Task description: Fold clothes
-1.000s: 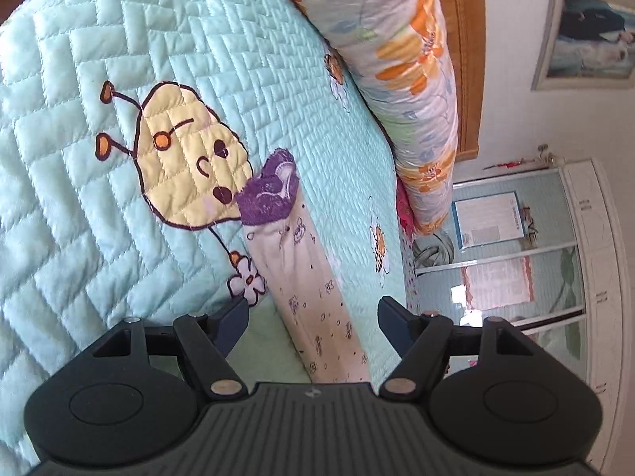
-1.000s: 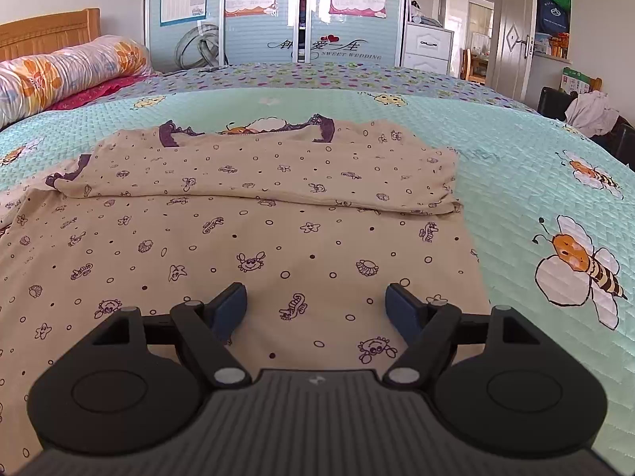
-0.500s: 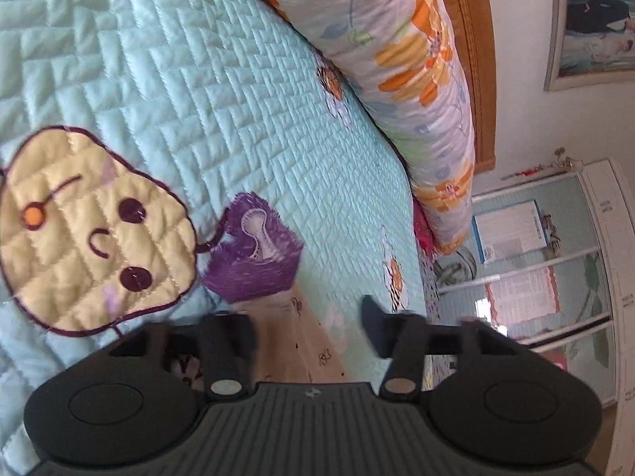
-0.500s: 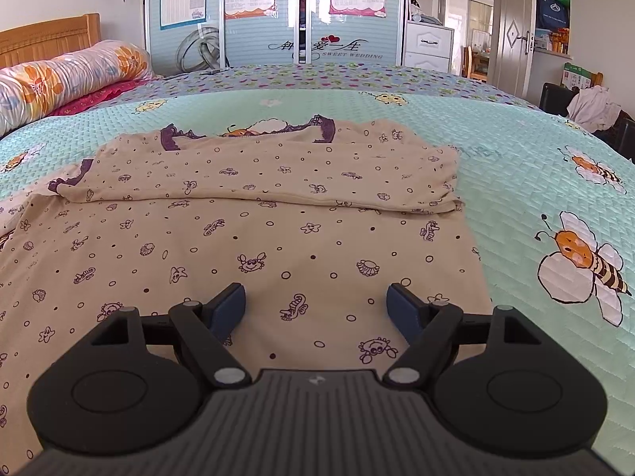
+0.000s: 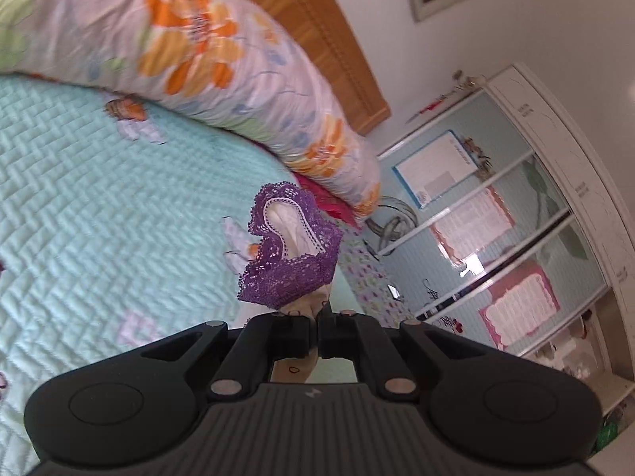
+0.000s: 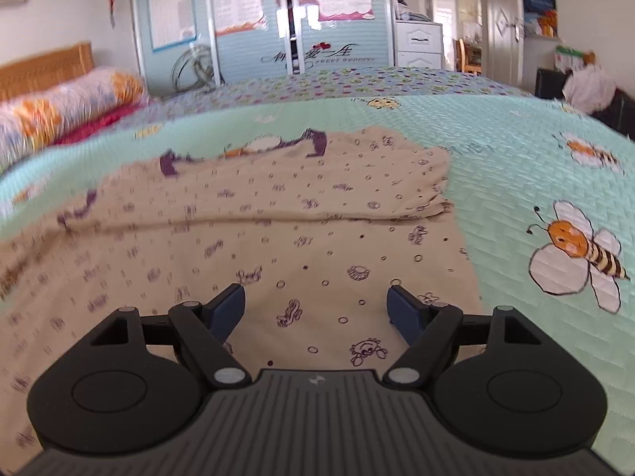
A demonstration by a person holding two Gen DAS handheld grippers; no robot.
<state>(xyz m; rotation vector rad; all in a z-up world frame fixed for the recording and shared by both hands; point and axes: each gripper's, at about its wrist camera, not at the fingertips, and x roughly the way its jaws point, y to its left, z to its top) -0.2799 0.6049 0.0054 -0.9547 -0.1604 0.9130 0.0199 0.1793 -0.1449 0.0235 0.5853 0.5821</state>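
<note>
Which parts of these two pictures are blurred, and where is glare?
Left wrist view: the floral pillow is motion-blurred, the purple lace cuff fairly sharp, and glare sits on the wardrobe doors. Right wrist view: the beige garment smears toward the left; the bee stays crisp.

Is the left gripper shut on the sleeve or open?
Shut: the left gripper pinches the sleeve just behind its purple lace cuff.
</note>
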